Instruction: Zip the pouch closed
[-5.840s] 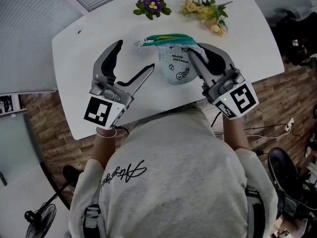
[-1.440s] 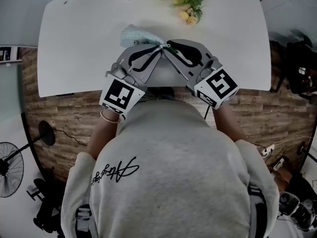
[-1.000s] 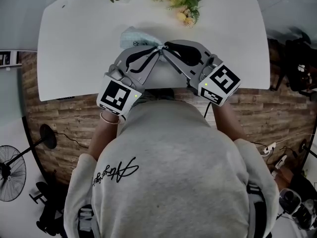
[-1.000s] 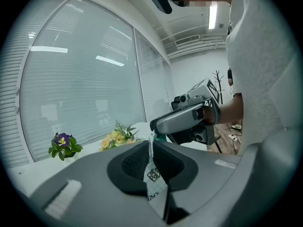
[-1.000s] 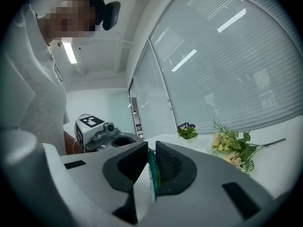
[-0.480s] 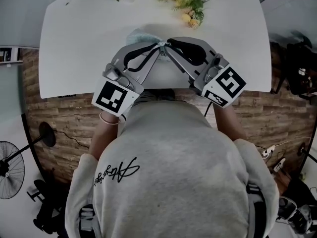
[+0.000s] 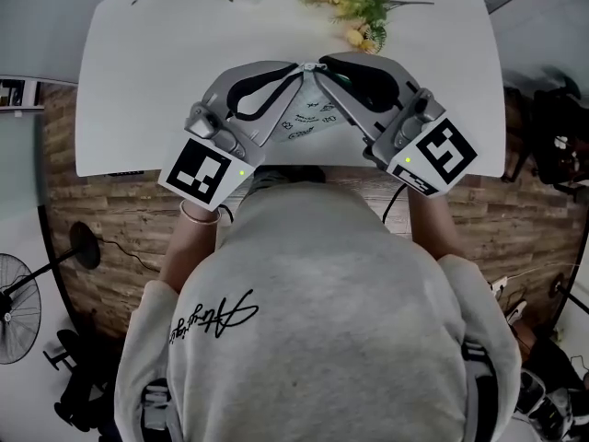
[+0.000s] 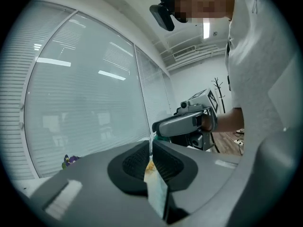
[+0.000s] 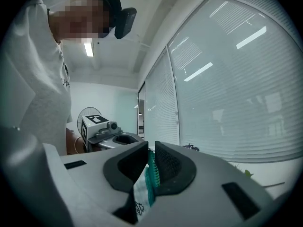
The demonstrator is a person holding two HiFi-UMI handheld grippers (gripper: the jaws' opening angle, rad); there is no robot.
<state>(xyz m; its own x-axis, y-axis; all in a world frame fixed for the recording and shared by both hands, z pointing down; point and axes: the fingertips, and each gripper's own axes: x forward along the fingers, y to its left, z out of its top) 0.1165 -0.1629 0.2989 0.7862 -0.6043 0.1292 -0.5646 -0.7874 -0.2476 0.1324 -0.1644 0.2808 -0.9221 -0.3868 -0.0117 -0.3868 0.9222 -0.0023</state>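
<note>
Above a white table (image 7: pixel 138 81), flowers (image 7: pixel 354 7) along the far edge. Holding the pouch (image 7: pixel 308 118) higher than a second ago, printed face now showing, apparently clear of the tabletop. Left gripper (image 7: pixel 294 68) pinched shut on its pale top corner. Right gripper (image 7: pixel 322 63) clamped tight on the green zip edge, tips nearly meeting.
</note>
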